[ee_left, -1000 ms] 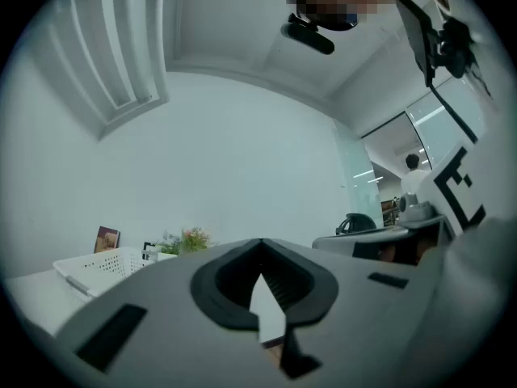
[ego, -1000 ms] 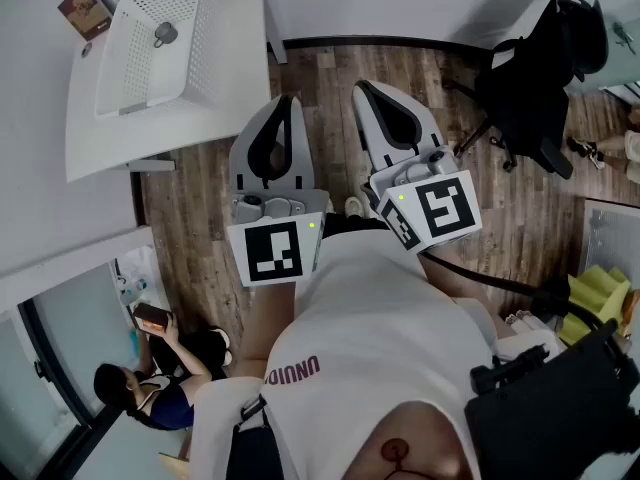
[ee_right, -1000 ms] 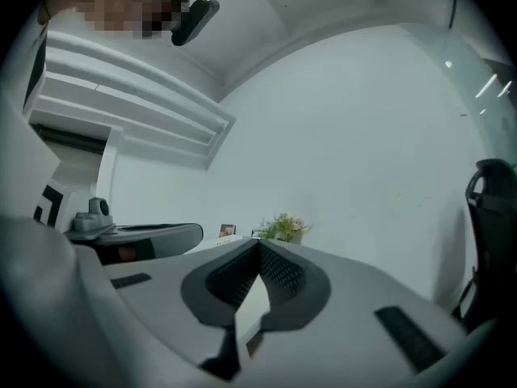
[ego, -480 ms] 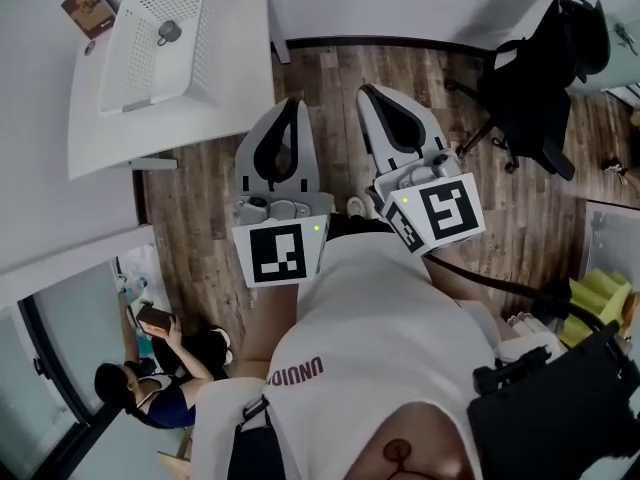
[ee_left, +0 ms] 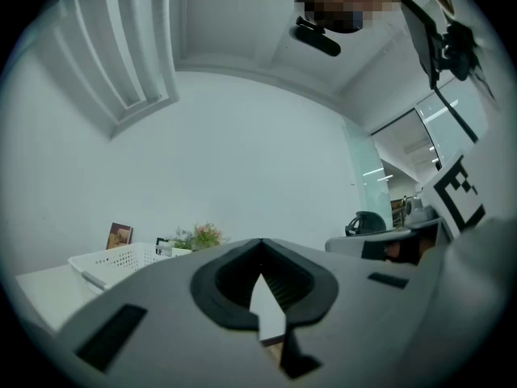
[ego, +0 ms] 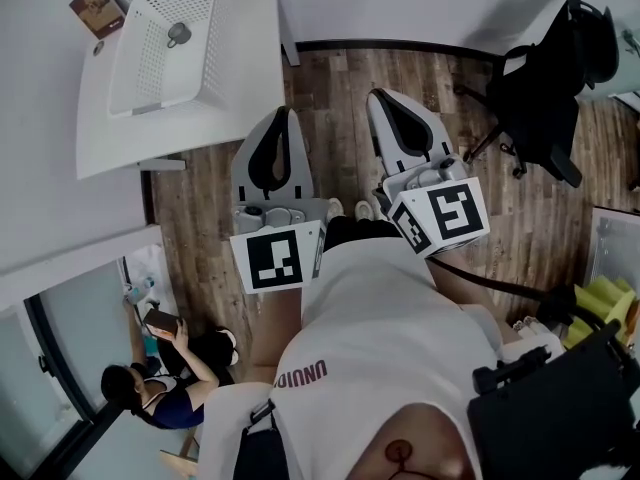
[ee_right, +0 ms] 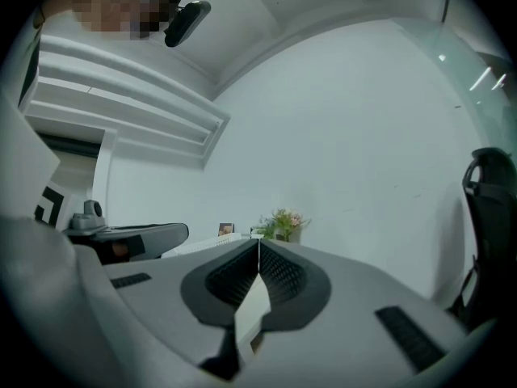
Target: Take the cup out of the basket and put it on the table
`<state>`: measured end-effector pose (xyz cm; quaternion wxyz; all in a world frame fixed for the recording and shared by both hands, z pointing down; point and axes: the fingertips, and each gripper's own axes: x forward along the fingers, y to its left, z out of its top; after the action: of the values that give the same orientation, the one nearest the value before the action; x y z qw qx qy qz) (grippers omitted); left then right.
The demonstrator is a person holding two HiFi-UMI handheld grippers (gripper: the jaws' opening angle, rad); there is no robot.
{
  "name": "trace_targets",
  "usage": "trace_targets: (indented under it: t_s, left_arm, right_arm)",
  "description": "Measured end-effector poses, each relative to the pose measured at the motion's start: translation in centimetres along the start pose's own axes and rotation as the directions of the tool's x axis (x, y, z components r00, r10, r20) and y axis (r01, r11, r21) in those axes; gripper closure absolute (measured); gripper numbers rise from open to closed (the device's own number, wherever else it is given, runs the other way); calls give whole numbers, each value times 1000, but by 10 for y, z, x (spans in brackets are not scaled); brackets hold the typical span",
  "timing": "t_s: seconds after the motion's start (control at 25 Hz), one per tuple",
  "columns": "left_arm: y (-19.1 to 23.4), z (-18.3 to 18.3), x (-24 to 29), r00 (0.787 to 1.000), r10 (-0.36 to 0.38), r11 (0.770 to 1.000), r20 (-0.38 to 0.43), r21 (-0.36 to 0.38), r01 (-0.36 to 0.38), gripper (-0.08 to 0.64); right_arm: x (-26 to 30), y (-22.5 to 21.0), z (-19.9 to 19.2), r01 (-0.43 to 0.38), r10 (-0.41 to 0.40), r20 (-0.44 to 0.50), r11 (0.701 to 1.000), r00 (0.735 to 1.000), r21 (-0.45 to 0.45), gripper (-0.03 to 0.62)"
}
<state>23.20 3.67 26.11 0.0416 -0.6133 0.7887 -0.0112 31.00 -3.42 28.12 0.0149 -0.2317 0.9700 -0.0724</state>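
Only small and indistinct, the cup (ego: 178,34) lies in the basket (ego: 150,73); left tool (ee_left: 260,242) and right tool (ee_right: 258,242) are closed, empty.

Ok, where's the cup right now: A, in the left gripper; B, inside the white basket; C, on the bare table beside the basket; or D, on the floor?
B: the cup lies inside the white basket, which stands on the table.
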Motion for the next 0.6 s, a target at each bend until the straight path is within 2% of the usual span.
trace_targets:
  t_s: [0.6]
  left_arm:
    - [56,-19,-10,997,76,997,-14,-22,-77,549]
  right_arm:
    - [45,30,-21,-36,37,-32,999,999,21,573]
